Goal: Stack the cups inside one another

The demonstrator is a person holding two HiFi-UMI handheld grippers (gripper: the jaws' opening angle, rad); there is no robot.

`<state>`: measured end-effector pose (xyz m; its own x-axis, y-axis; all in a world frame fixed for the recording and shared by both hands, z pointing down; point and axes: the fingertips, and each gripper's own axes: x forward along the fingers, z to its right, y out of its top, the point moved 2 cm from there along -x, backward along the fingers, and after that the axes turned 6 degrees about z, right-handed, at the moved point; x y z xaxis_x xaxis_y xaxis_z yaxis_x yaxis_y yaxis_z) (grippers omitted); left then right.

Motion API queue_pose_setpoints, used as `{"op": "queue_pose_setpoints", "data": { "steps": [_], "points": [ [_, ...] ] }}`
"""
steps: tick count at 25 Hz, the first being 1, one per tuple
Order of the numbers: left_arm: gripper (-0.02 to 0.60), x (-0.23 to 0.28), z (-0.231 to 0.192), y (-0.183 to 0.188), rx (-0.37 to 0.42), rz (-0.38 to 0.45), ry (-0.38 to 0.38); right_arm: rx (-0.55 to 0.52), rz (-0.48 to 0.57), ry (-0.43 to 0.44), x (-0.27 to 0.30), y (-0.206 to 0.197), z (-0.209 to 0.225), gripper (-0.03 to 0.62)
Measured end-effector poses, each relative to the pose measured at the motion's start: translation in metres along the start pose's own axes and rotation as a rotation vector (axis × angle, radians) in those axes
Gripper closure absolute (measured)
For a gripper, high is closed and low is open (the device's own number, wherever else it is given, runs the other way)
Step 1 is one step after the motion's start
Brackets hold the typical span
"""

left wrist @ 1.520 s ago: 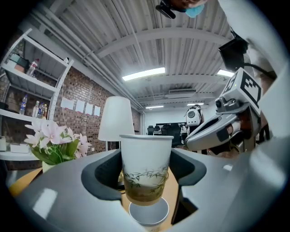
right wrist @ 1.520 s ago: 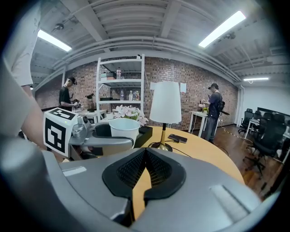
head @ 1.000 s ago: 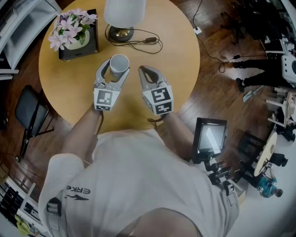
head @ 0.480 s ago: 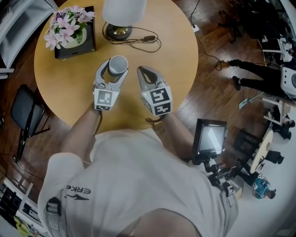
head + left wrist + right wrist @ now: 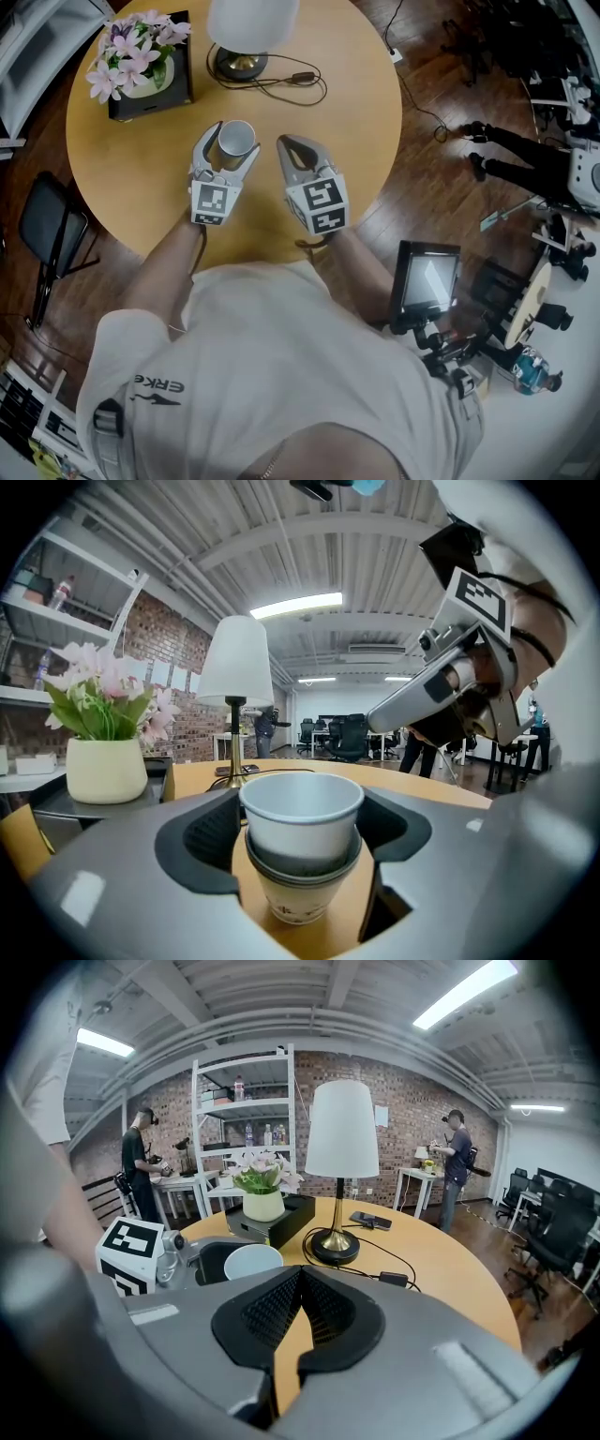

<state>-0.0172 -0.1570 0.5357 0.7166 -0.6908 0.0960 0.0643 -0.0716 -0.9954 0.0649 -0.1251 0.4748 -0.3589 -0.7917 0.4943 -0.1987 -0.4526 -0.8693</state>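
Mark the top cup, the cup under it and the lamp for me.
top cup (image 5: 302,836), left gripper view, white side wall.
lower cup (image 5: 298,902), left gripper view, printed side.
lamp (image 5: 235,663), left gripper view, shade.

- Left claw (image 5: 228,142): held nearly level, jaws wide and just been opening, stacked cups (image 5: 302,850) standing loose between them.
- Right claw (image 5: 287,145): just to its right, tilted downward, jaws pressed together, empty.
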Motion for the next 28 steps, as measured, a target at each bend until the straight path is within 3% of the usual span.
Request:
{"op": "queue_pose_setpoints", "data": {
  "steps": [9, 19, 28],
  "points": [
    [0.161, -0.002, 0.005, -0.007, 0.006, -0.04, -0.05, 0.009, -0.006, 0.009, 0.006, -0.004, -0.003, 0.58],
    [0.158, -0.007, 0.004, -0.008, 0.021, -0.05, -0.045, 0.004, 0.0, 0.011, 0.007, -0.003, -0.006, 0.58],
    [0.158, -0.027, -0.012, 0.032, 0.053, 0.014, 0.005, -0.014, 0.055, 0.004, -0.002, 0.018, -0.012, 0.58]
  ]
}}
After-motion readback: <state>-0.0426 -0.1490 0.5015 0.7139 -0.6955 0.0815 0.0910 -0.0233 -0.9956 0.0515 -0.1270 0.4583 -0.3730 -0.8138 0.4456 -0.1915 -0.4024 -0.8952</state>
